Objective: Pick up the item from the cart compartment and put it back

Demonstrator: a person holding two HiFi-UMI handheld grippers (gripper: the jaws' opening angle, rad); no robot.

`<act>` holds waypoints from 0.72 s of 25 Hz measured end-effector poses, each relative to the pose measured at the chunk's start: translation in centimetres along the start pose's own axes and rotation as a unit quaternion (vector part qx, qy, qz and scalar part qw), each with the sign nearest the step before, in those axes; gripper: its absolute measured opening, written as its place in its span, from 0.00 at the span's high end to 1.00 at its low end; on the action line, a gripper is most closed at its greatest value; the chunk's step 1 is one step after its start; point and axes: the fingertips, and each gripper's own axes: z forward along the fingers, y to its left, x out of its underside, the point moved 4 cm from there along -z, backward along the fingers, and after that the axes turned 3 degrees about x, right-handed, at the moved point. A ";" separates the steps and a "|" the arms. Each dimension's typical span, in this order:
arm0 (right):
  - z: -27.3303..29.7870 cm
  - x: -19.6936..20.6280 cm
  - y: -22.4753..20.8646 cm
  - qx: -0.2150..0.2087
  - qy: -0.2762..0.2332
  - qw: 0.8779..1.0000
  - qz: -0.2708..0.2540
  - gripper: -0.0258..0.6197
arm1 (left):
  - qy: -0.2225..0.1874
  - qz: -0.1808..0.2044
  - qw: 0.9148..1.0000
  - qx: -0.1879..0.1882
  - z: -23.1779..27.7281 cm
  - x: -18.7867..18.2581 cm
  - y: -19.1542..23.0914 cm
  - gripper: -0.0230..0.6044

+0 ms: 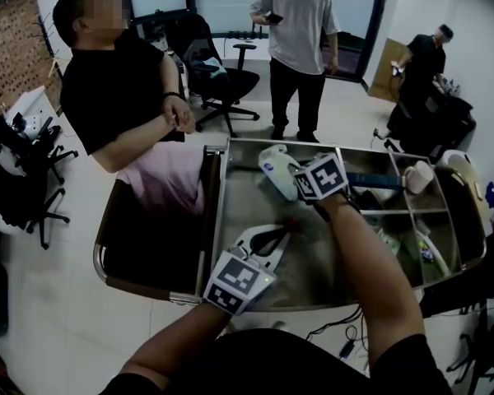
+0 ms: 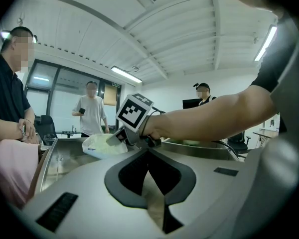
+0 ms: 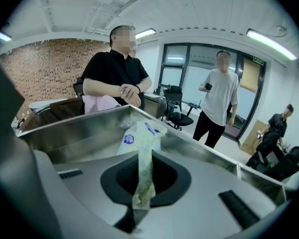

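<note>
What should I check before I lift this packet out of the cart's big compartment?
1. Right gripper shut on the packet: ok.
2. Grip deep enough: only a thin flap shows between the jaws, so it may slip: cannot tell.
3. Left gripper shut, empty and apart from the packet: ok.
4. Packet free of the compartment floor: cannot tell.
5. Seated person's hands outside the cart: ok.

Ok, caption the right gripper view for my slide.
Right tool shut on a soft plastic packet inside the steel cart compartment.
</note>
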 end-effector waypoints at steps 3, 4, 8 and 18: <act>-1.4 -0.2 0.0 0.001 -0.016 1.000 0.010 0.93 | 0.000 0.000 1.000 0.000 -0.1 -0.1 0.1 0.96; -1.8 -0.3 0.0 0.002 -0.021 1.000 0.011 0.93 | 0.000 0.000 1.000 -0.001 -0.1 0.0 0.1 0.96; -3.9 -0.6 0.0 0.006 -0.048 0.999 0.021 0.93 | 0.002 0.001 1.000 0.000 0.0 0.1 0.1 0.96; -10.1 -0.8 1.2 -0.004 -0.127 0.989 0.071 0.93 | -0.002 -0.002 1.000 0.001 0.0 -0.1 0.1 0.96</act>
